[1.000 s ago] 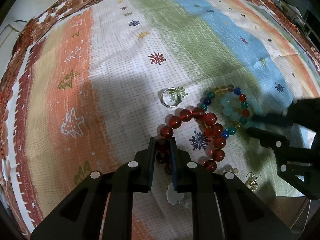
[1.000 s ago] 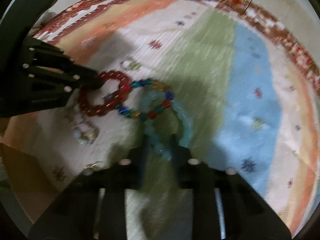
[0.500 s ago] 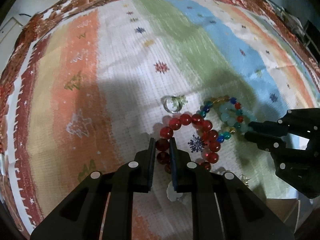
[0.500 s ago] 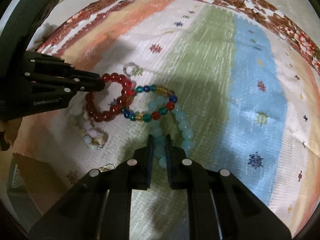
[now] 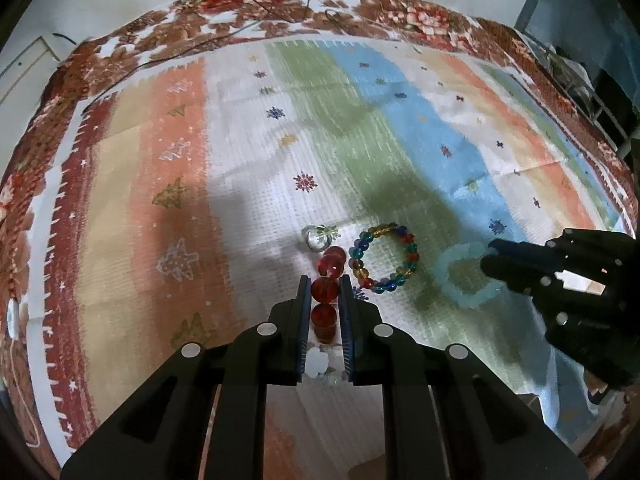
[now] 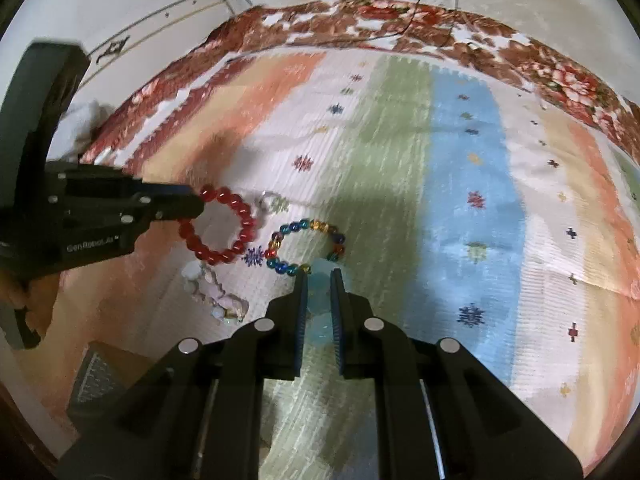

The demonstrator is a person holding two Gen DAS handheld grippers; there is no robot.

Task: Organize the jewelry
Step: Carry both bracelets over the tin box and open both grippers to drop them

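My left gripper [image 5: 325, 280] is shut on a red bead bracelet [image 5: 326, 291] and holds it edge-on; in the right wrist view that bracelet [image 6: 244, 226] hangs as a ring from the left gripper [image 6: 198, 202]. My right gripper [image 6: 319, 280] is shut on a pale aqua bead bracelet [image 6: 320, 300]; in the left wrist view this bracelet [image 5: 470, 298] is blurred at the right gripper [image 5: 490, 260]. A multicoloured bead bracelet [image 5: 382, 258] lies flat on the striped cloth [image 5: 400, 152] between them, apart from both. A small silver ring [image 5: 316, 239] lies beside it.
A pale pink and white beaded piece [image 6: 218, 296] lies on the cloth below the red bracelet. A brown box corner [image 6: 100, 376] sits at the cloth's near left edge. The cloth's floral border [image 5: 280, 12] runs along the far side, with thin cables over it.
Both grippers have risen and drawn apart. The red and aqua bracelets have come free of the multicoloured one, which now lies alone as an open ring.
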